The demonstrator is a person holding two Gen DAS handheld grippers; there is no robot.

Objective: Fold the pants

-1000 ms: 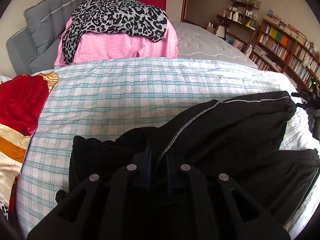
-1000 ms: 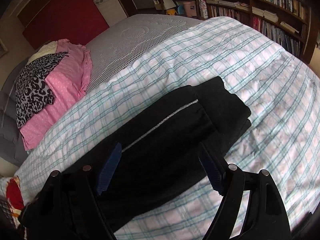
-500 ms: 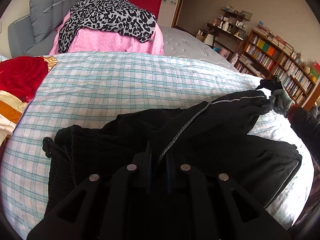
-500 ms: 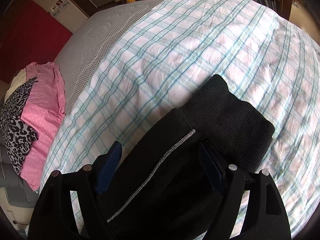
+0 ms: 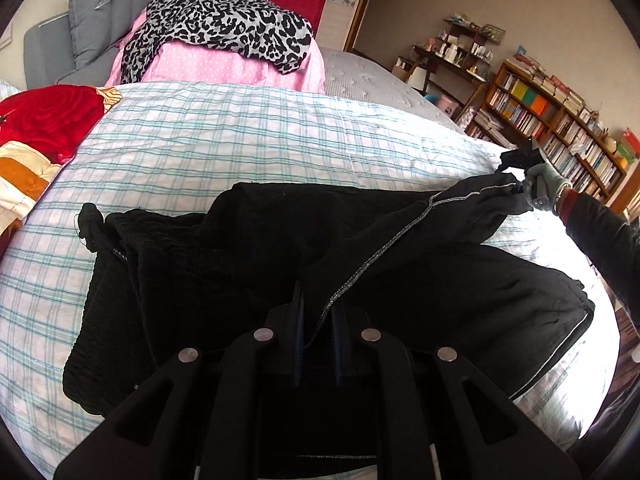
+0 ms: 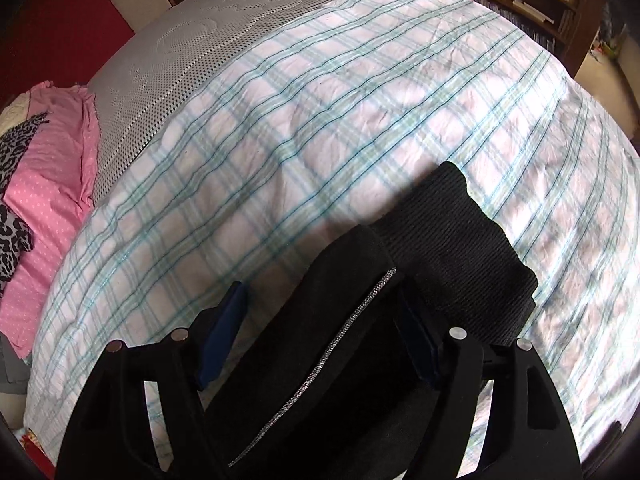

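Note:
Black pants (image 5: 280, 256) with a silver side stripe lie across a plaid duvet (image 5: 240, 132). My left gripper (image 5: 318, 320) is shut on the pants fabric by the stripe, near the waist end. In the right wrist view my right gripper (image 6: 324, 332) is open, its blue pads either side of one pant leg (image 6: 320, 360), just behind the ribbed cuff (image 6: 452, 248). In the left wrist view the right gripper (image 5: 520, 160) and gloved hand are at the far end of that raised leg. The other leg (image 5: 500, 300) lies flat below.
A pink dotted pile with a leopard-print cloth (image 5: 224, 32) sits at the bed's head, beside a grey cushion (image 5: 92, 12). A red and orange blanket (image 5: 36, 136) lies at left. Bookshelves (image 5: 552, 124) line the right wall. Grey mattress (image 6: 180, 60) shows beyond the duvet.
The pant leg has been drawn out to the right and stretched. My right gripper slid along the leg toward the cuff. My left gripper kept its hold and rose a little.

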